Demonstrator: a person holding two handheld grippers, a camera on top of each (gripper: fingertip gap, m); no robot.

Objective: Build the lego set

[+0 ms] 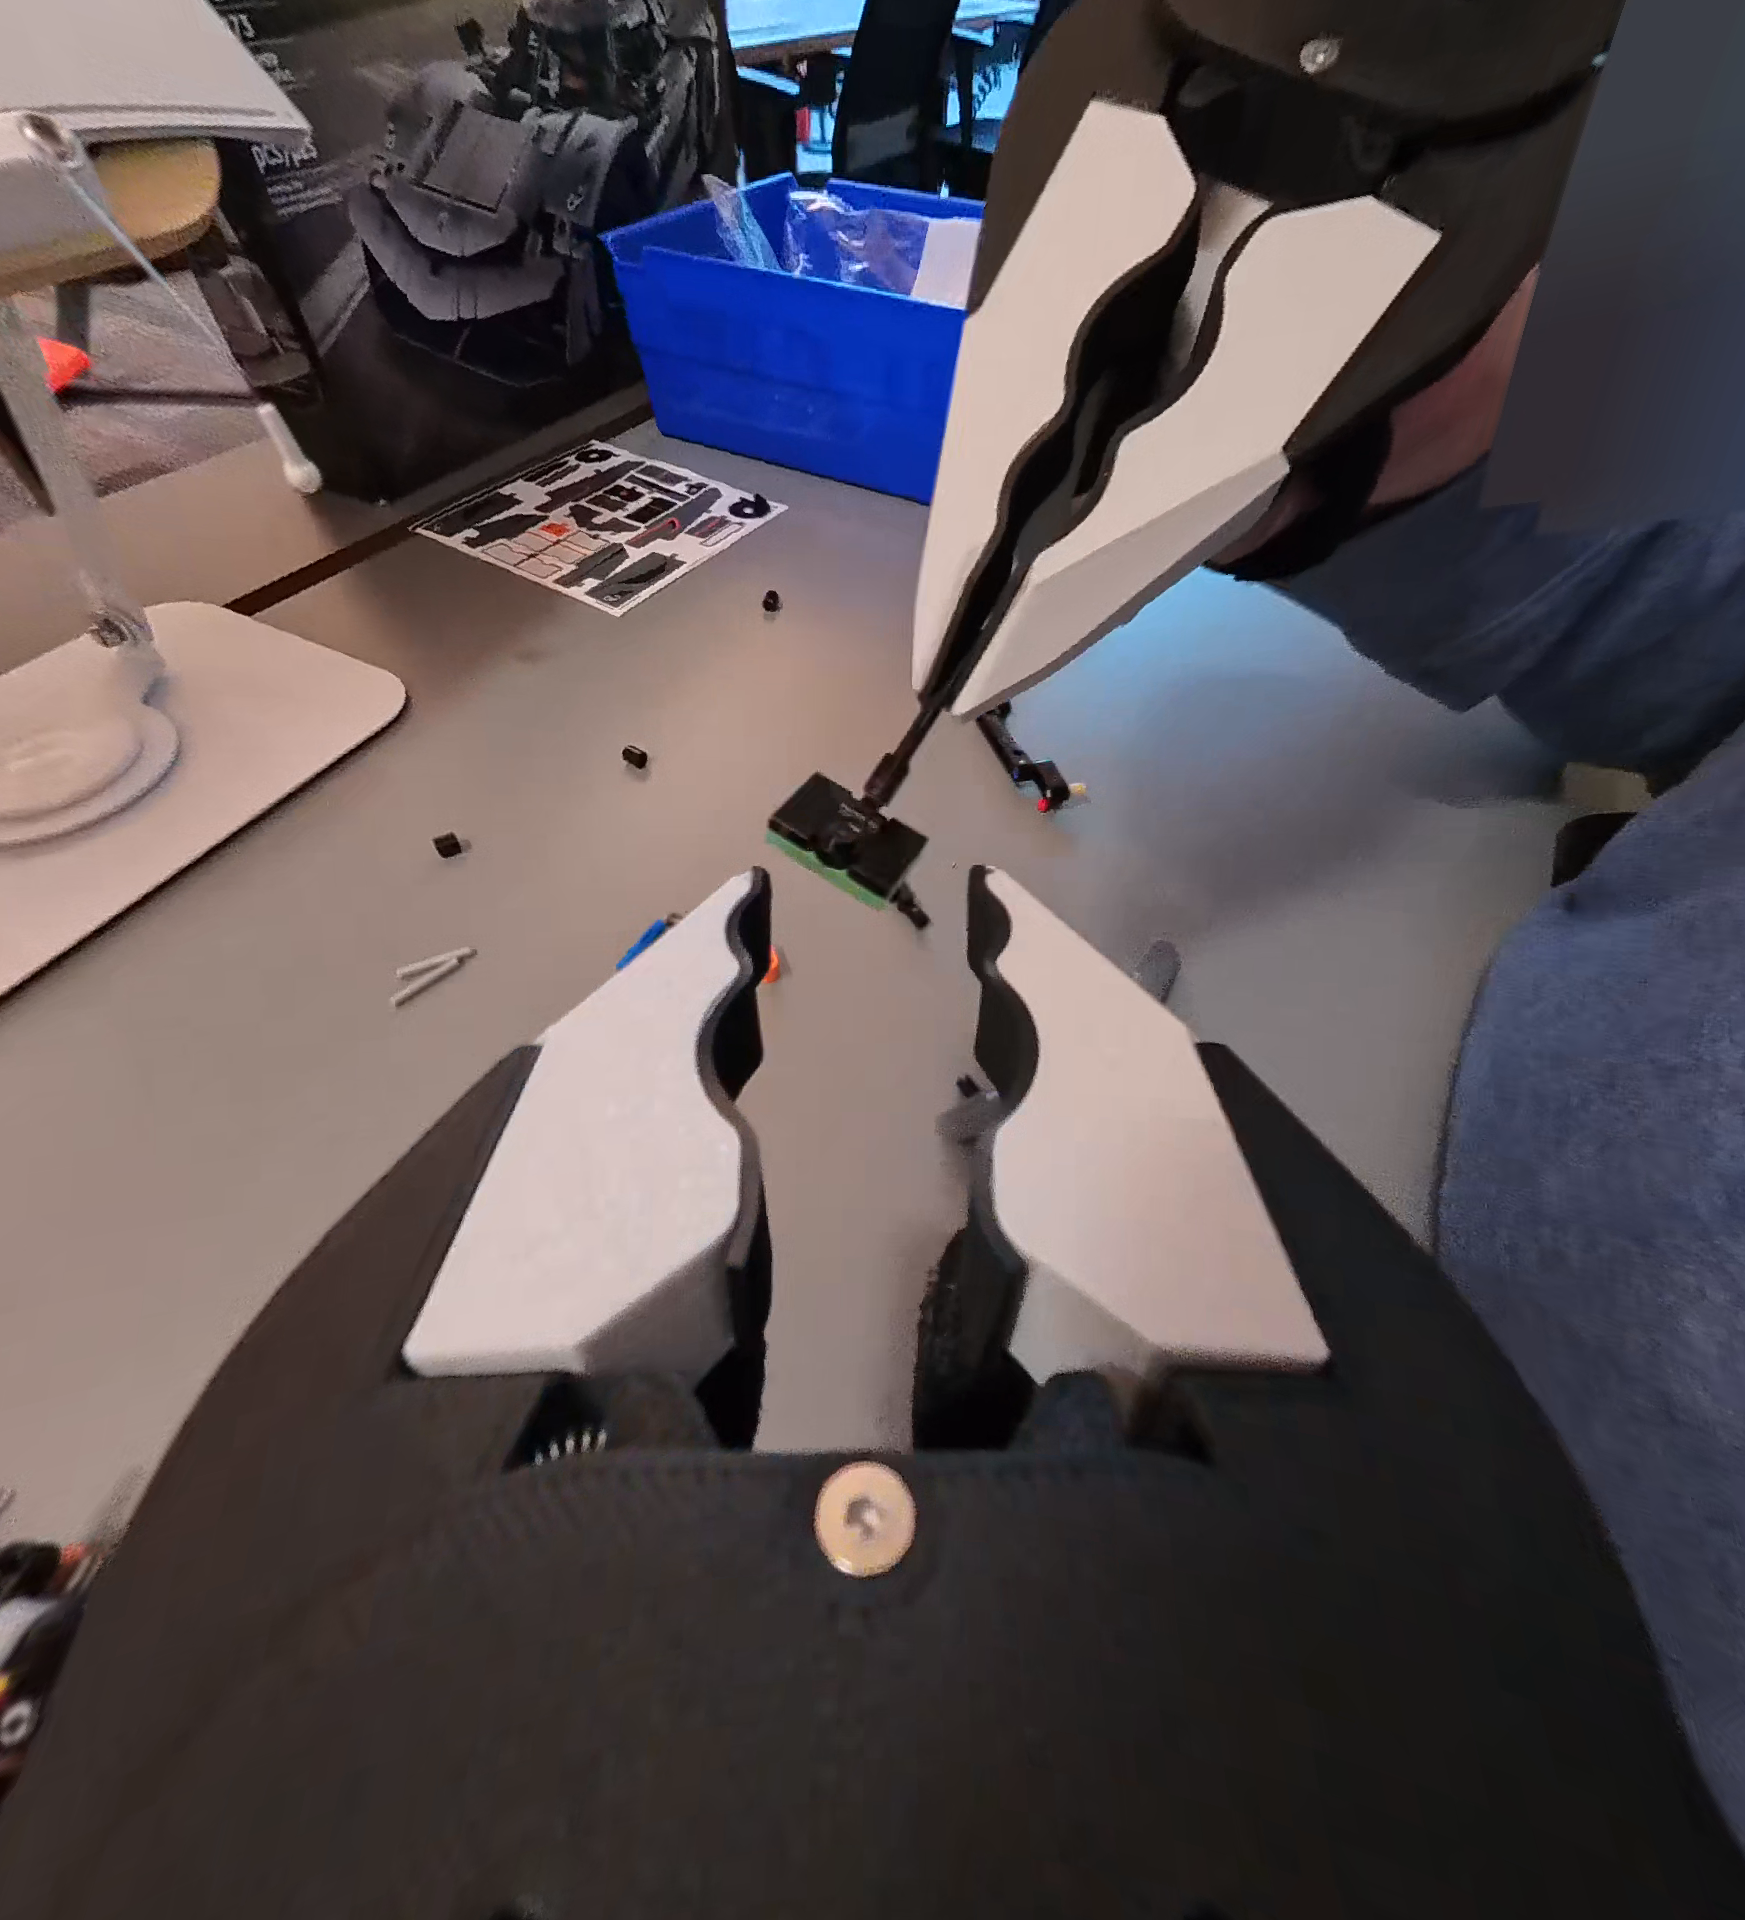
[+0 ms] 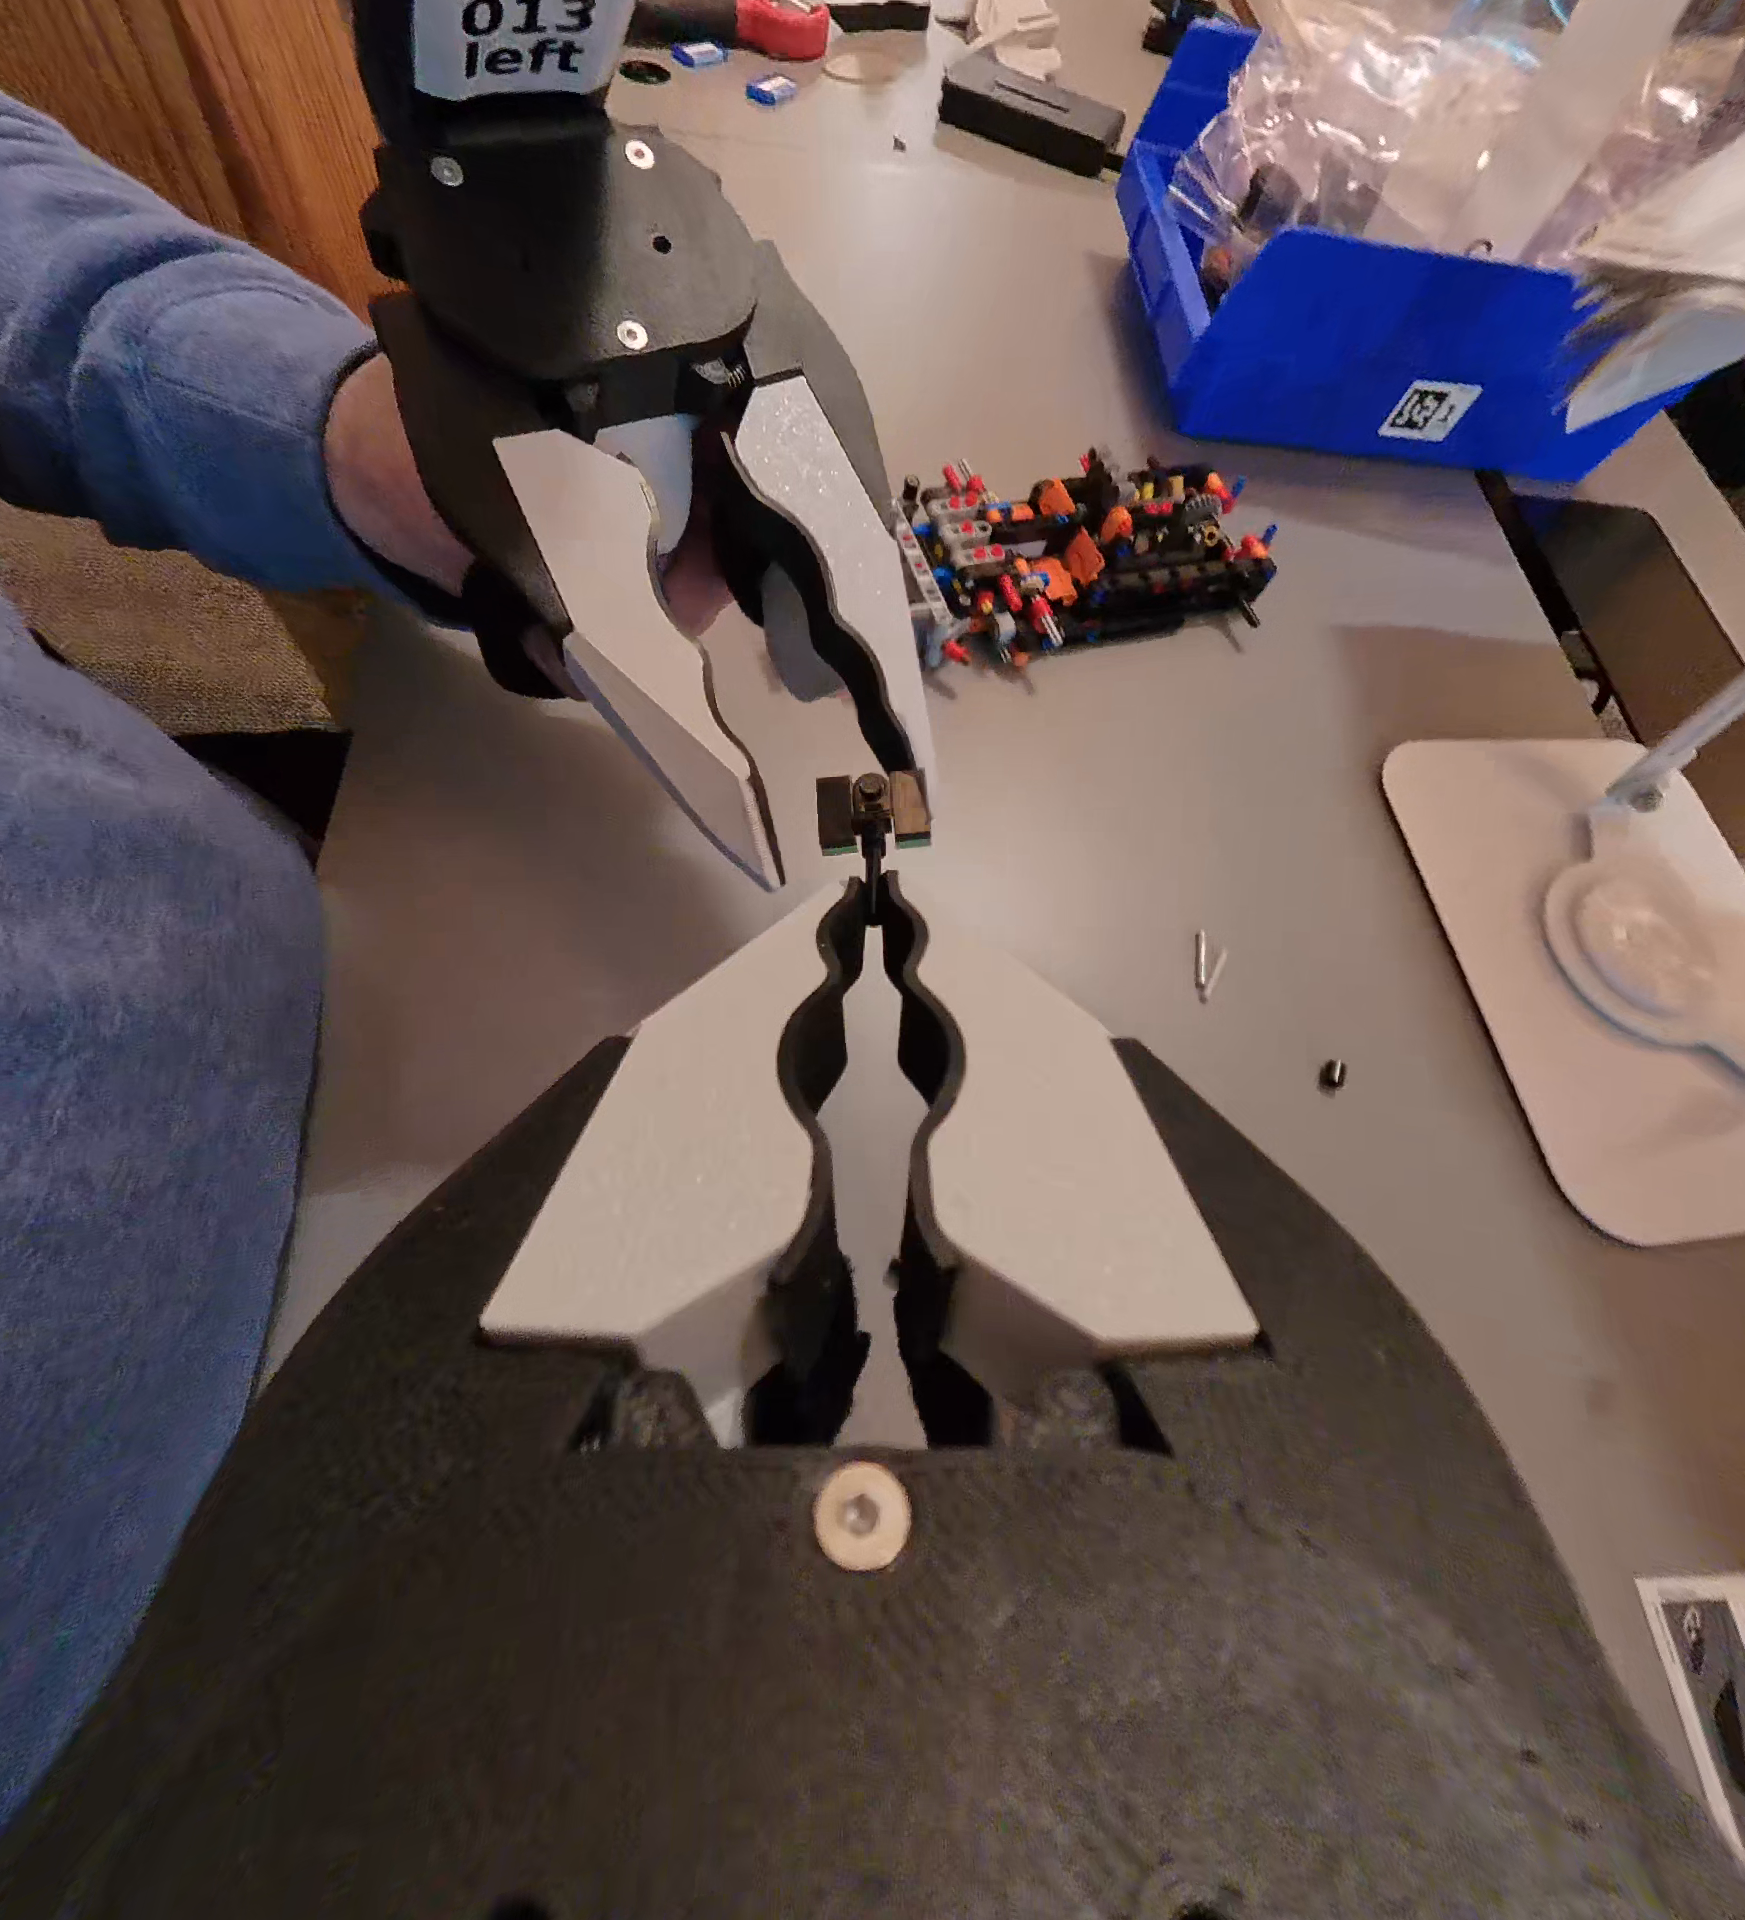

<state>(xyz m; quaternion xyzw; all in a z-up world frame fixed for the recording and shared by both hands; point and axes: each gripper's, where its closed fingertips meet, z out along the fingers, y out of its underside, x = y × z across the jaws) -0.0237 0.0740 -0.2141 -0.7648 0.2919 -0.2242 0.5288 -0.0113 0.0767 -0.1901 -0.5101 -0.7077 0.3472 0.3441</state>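
My right gripper point(image 2: 873, 902) is shut on a thin black rod point(image 2: 874, 868) that is plugged into a small black-and-green Lego piece point(image 2: 873, 812). It holds the piece just above the grey table. In the left wrist view this gripper point(image 1: 941, 701) comes down from the upper right, with the piece point(image 1: 847, 836) at the rod's end. My left gripper point(image 1: 870, 891) is open and empty, its fingertips just short of the piece. In the right wrist view, the left gripper point(image 2: 840, 831) straddles the piece, one finger by its right end. The large multicoloured Lego build point(image 2: 1086, 551) lies farther back on the table.
A blue bin point(image 2: 1367, 343) of bags and the Lego box point(image 1: 452, 239) stand at the table's far side. A sticker sheet point(image 1: 603, 525), a white stand base point(image 1: 120, 748), small black pieces point(image 1: 634, 756), grey pins point(image 1: 432, 971) and a black part point(image 1: 1029, 764) lie around. The grippers are tip to tip, or close to it. It is some 25 centimeters from my left tips to the large multicoloured Lego build point(image 2: 1086, 551).
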